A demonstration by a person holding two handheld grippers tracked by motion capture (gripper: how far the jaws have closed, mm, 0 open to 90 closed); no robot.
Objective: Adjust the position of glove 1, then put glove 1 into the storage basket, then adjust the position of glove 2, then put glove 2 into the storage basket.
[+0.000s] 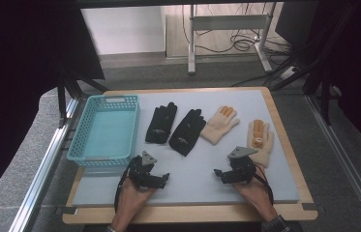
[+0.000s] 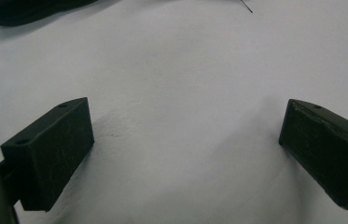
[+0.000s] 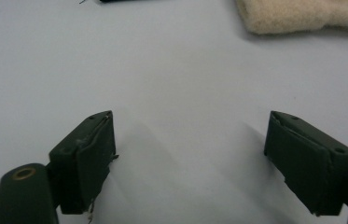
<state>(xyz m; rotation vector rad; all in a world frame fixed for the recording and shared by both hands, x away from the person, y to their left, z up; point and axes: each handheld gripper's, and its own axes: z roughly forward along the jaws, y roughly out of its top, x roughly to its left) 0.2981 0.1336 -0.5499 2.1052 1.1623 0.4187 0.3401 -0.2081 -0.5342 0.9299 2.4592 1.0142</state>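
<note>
**Two grippers wait in front of four gloves**

Closest to the person, both hands rest low on the pale mat. The left gripper has its jaws spread wide with nothing between them, and so does the right gripper. Each one looks down at bare mat.

A little farther off lie the gloves in a row. One black glove sits next to a second black glove. Then comes a cream glove, and another cream glove lies just beyond the right gripper. In the right gripper view the fuzzy edge of a cream glove shows up top, though I can't be sure which one it is.

At the far left stands a blue basket, and it looks empty.

I think the job is just starting: no glove is picked up yet. Next, a gripper needs to move forward to a glove, come down over the cloth, pinch it, and carry it to the basket.
</note>
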